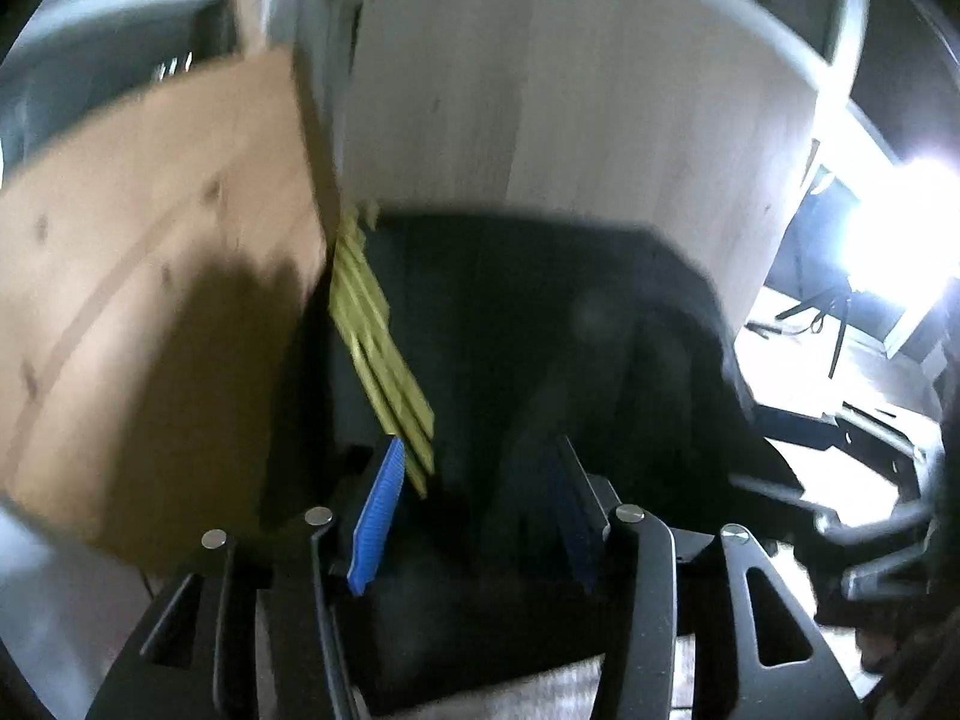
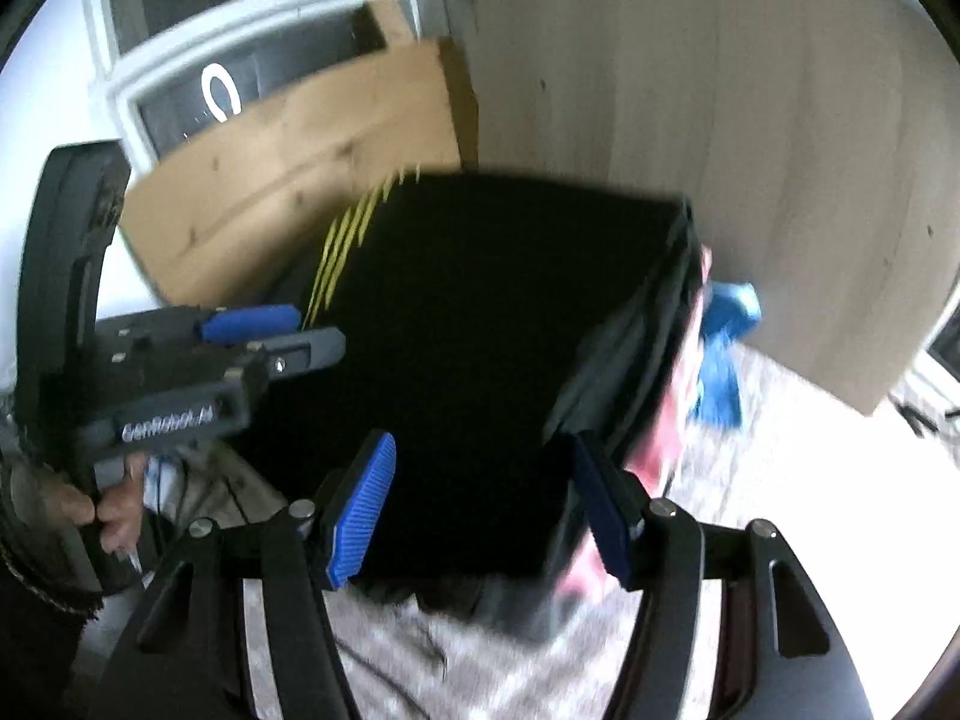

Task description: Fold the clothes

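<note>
Both tongs, left [image 1: 474, 510] and right [image 2: 480, 510], stand spread with nothing pinched, poised over the folded black garment [image 2: 480, 330] with yellow stripes [image 1: 378, 348]. A fold looks just finished; next, pick an edge to pinch, or a fresh piece.

Left wrist view, blurred. Left gripper [image 1: 474, 516] points down over a black garment [image 1: 528, 324] with yellow stripes [image 1: 378, 336] along its left edge. Blue pads [image 1: 378, 522] stand apart; no cloth is pinched between them, the garment lies beyond and below. Brown wooden board [image 1: 156, 240] to the left, pale wood panel [image 1: 570, 90] behind. Right gripper [image 1: 888, 534] enters at the right edge, state not readable. Bright glare upper right.
</note>
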Available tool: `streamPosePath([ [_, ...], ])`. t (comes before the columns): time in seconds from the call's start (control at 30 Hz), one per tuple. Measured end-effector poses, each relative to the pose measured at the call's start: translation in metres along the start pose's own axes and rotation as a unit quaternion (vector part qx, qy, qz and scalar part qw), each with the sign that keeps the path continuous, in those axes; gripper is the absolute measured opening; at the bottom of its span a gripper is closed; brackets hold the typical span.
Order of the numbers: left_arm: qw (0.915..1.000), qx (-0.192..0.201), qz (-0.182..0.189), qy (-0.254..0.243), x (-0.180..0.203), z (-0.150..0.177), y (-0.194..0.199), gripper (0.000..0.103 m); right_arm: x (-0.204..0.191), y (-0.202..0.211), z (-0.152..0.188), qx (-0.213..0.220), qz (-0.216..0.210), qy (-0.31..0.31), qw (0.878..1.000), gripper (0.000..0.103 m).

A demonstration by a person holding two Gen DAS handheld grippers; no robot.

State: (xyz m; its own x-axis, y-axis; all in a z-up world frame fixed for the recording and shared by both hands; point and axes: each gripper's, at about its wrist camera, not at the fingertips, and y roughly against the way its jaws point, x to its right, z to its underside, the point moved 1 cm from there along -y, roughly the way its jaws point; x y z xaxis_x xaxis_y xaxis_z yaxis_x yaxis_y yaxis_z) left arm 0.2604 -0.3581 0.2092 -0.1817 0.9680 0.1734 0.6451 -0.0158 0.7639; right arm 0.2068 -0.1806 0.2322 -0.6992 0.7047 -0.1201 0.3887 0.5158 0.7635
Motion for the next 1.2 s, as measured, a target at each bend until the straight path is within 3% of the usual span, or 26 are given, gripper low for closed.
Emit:
streamPosePath([
  [0.17, 0.9996, 0.007, -0.028, -0.009, 0.008, 0.035, 0.031, 0.047, 0.017, 0.030, 0.043, -0.026, 0.014, -0.030, 0.999, 0.060],
  [0.3, 0.9991, 0.022, -0.031, 0.020, 0.019, 0.058, 0.066, 0.063, 0.043, 0.068, 0.084, -0.012, 0.043, -0.075, 0.996, 0.064],
  [0.43, 0.9979, 0.032, -0.043, 0.037, 0.042, 0.082, 0.079, 0.068, 0.088, 0.111, 0.132, -0.005, 0.058, -0.126, 0.990, 0.065],
  [0.5, 0.9971, 0.036, -0.053, 0.041, 0.056, 0.090, 0.083, 0.076, 0.108, 0.127, 0.150, -0.003, 0.074, -0.132, 0.988, 0.065],
  [0.67, 0.9959, 0.024, -0.061, 0.062, 0.102, 0.109, 0.079, 0.076, 0.157, 0.164, 0.190, 0.007, 0.106, -0.153, 0.983, 0.065],
  [0.8, 0.9942, 0.012, -0.076, 0.075, 0.143, 0.125, 0.070, 0.076, 0.197, 0.191, 0.227, 0.007, 0.106, -0.182, 0.977, 0.065],
  [0.93, 0.9955, 0.011, -0.080, 0.050, 0.196, 0.141, 0.070, 0.076, 0.228, 0.205, 0.255, 0.000, 0.115, -0.195, 0.974, 0.065],
  [1.2, 0.9984, 0.003, -0.038, 0.041, 0.273, 0.160, 0.069, 0.077, 0.264, 0.223, 0.285, -0.015, 0.123, -0.197, 0.973, 0.065],
])
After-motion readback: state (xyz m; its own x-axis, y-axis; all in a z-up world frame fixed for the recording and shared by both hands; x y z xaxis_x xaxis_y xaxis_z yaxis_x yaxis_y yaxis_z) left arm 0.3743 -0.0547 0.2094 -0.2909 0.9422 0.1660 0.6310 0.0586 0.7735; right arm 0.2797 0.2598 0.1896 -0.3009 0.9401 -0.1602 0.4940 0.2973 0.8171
